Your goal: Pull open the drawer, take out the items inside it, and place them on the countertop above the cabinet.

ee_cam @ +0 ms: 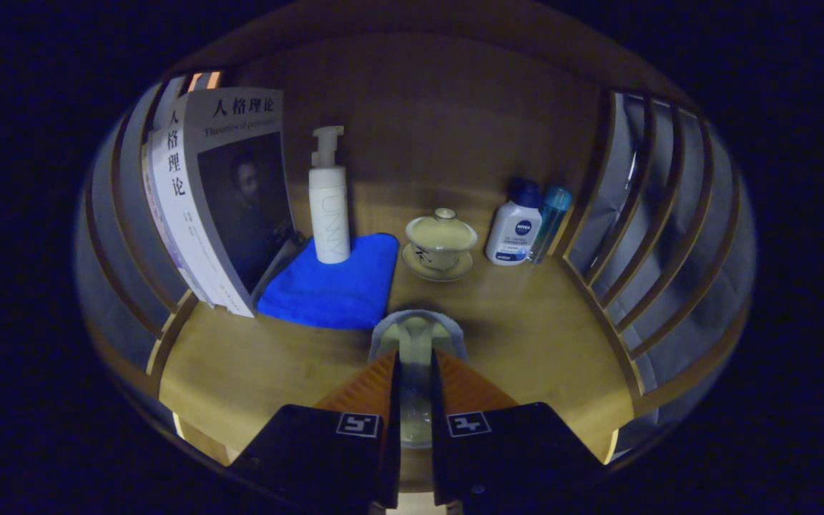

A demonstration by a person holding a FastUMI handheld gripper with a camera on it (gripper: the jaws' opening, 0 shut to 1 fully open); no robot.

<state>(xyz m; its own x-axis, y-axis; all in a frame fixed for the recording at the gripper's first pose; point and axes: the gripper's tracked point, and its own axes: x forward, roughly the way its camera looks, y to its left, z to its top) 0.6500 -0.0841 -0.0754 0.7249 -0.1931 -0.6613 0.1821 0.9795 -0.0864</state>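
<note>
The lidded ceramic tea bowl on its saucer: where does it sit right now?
In the gripper view, the lidded ceramic tea bowl stands on the wooden countertop beyond the gripper, between the blue folded cloth and the white lotion bottle.

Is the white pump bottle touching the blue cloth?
Touching. In the gripper view the white pump bottle stands upright with its base on the blue cloth, beyond the gripper, which holds a small clear item.

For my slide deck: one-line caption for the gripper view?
Tongs shut on a clear glass item over the wooden countertop, facing book, pump bottle and lidded teacup.
</note>
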